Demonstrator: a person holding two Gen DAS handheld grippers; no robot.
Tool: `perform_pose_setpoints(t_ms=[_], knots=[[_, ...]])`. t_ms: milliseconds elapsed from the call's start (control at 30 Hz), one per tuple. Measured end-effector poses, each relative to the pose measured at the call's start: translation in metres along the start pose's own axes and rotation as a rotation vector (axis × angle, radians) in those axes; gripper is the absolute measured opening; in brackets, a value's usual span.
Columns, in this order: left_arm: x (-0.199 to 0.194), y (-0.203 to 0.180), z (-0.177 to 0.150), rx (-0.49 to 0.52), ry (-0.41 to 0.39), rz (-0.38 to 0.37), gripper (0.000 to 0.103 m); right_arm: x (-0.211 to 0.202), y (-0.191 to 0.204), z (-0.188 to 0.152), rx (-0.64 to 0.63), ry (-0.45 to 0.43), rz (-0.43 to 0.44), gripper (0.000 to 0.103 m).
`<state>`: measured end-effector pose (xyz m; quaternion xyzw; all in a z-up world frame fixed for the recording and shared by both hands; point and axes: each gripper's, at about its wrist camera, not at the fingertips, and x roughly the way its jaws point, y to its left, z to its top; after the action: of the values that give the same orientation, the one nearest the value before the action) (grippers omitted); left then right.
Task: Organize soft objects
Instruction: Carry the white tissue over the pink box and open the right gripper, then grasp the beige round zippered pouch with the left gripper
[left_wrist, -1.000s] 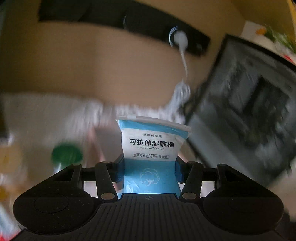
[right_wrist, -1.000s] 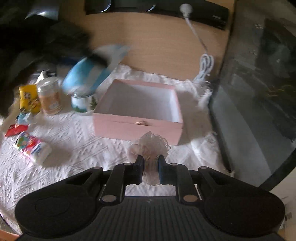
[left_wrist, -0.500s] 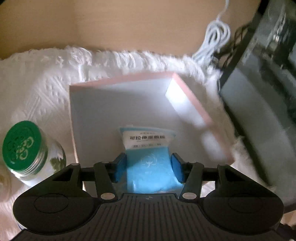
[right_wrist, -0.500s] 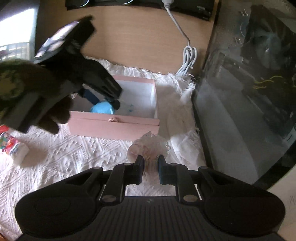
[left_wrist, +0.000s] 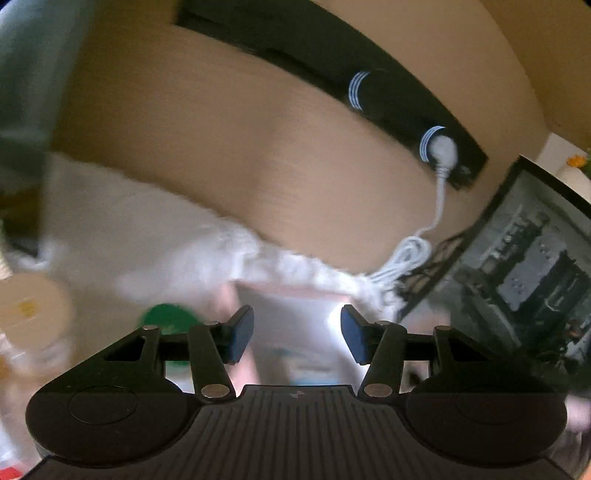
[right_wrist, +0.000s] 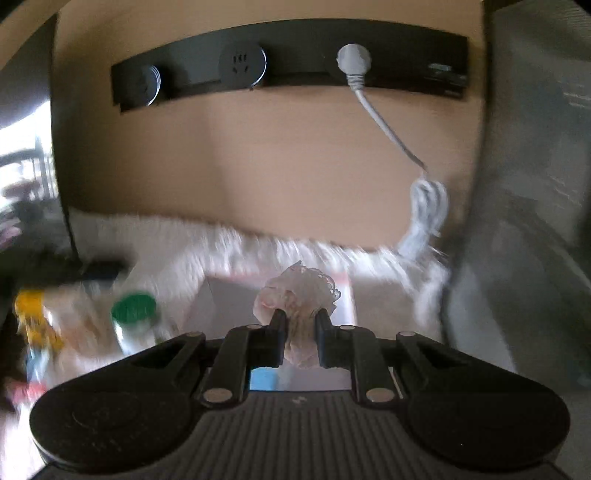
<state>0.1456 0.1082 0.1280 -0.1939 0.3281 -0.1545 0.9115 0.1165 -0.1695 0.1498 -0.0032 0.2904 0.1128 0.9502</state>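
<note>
In the left wrist view, a round pale lid (left_wrist: 31, 314) sits at the far left, blurry. Next to it is a jar with a green lid (left_wrist: 166, 319) on the white cloth (left_wrist: 129, 229). The left gripper (left_wrist: 297, 338) has its fingers spread wide with nothing between them. Below them is the pink box (left_wrist: 291, 288), and a blurry bit of blue pack (left_wrist: 306, 369) shows inside it. To the right, a white cord (left_wrist: 410, 258) lies coiled on the wooden surface (left_wrist: 258, 166), and its plug sits in a black power strip (left_wrist: 388, 96). A dark glass tank (left_wrist: 524, 266) stands at the far right.

In the right wrist view, the green-lidded jar (right_wrist: 135, 314) is on the left. The right gripper (right_wrist: 301, 325) has its fingers squeezed on a pale pink lacy bundle (right_wrist: 299, 291), held up over the pink box (right_wrist: 236, 302). A bit of blue (right_wrist: 262, 380) shows in the box under the fingers.
</note>
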Motion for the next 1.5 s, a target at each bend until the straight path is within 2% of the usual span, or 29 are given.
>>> perform_pose_setpoints(t_ms=[100,133,167,233,367,500,600,667,767,900,1000,1100,1167,1267,1367,1500], knots=[[-0.021,0.024,-0.017,-0.009,0.017,0.088,0.057,0.038,-0.002,0.020,0.049,0.038,0.106,0.021],[-0.029,0.034,-0.025,-0.017,0.026,0.122,0.057,0.054,-0.002,0.023,0.064,0.075,0.158,0.032],[-0.037,0.044,-0.032,-0.028,0.033,0.152,0.057,0.066,-0.002,0.026,0.078,0.106,0.163,0.044],[-0.058,0.066,-0.048,-0.059,0.039,0.216,0.057,0.082,0.000,0.024,0.090,0.125,0.109,0.050],[-0.108,0.111,-0.077,-0.153,0.027,0.336,0.057,0.084,0.004,0.012,0.094,0.141,0.078,0.051],[-0.147,0.149,-0.099,-0.256,-0.003,0.453,0.057,0.064,0.035,-0.009,-0.036,0.141,0.087,0.053],[-0.171,0.169,-0.105,-0.296,-0.026,0.516,0.057,0.039,0.068,-0.033,-0.196,0.117,0.105,0.062],[-0.175,0.176,-0.105,-0.297,-0.034,0.508,0.057,0.024,0.089,-0.054,-0.256,0.122,0.146,0.066],[-0.169,0.177,-0.097,-0.307,-0.038,0.465,0.057,0.012,0.117,-0.080,-0.290,0.173,0.220,0.066],[-0.155,0.174,-0.086,-0.318,-0.036,0.412,0.057,-0.003,0.145,-0.106,-0.332,0.213,0.265,0.066],[-0.148,0.165,-0.071,-0.248,-0.068,0.441,0.057,-0.017,0.159,-0.123,-0.405,0.197,0.256,0.066],[-0.153,0.174,-0.048,-0.205,-0.144,0.503,0.057,-0.027,0.160,-0.128,-0.427,0.193,0.253,0.066],[-0.159,0.192,-0.030,-0.256,-0.185,0.524,0.057,-0.028,0.158,-0.128,-0.404,0.201,0.252,0.066],[-0.162,0.232,-0.007,-0.406,-0.226,0.516,0.057,-0.026,0.156,-0.128,-0.369,0.212,0.233,0.066],[-0.155,0.266,0.003,-0.514,-0.229,0.499,0.057,-0.024,0.156,-0.129,-0.347,0.228,0.213,0.066],[-0.137,0.297,0.008,-0.576,-0.210,0.493,0.057,-0.018,0.157,-0.130,-0.346,0.254,0.188,0.066]])
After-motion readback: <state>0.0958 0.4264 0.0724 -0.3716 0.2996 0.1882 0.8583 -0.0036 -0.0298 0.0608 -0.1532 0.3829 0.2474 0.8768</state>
